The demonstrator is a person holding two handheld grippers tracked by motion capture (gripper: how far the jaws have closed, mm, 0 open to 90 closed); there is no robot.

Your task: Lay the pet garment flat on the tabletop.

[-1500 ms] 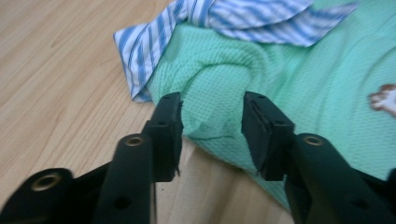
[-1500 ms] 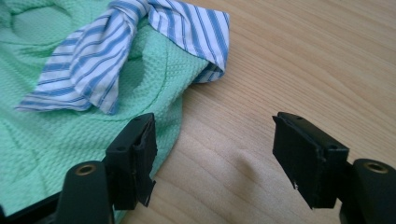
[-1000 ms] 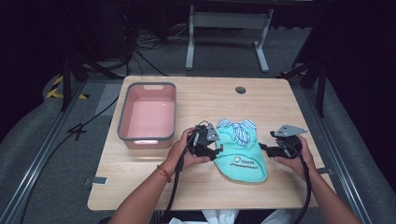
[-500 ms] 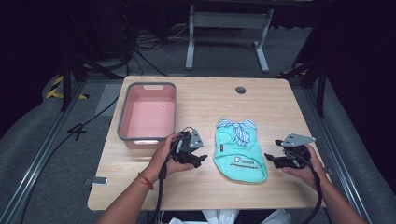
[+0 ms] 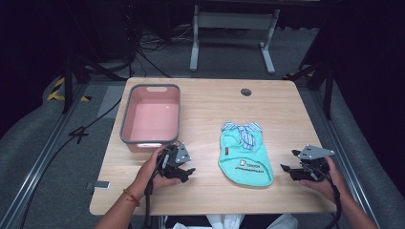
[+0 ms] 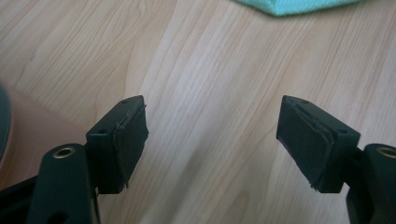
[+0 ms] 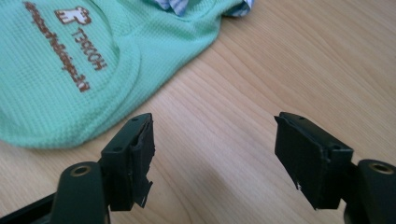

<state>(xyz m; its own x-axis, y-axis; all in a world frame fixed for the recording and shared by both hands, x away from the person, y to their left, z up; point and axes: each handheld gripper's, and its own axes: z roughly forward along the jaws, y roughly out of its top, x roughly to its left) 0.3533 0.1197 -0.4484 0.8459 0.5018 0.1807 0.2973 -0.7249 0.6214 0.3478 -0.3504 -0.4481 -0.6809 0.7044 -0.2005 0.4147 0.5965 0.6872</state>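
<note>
Tool beside shirt lettered "HOOKEL"

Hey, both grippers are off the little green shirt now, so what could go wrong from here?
The green shirt lies flat, so either gripper may pinch only the top layer and lift it unevenly. The right gripper and left gripper both stand open and apart from the cloth, so a low approach might push and bunch it instead of gripping. If the pink bin is the goal, a dangling hem could catch its rim.
</note>
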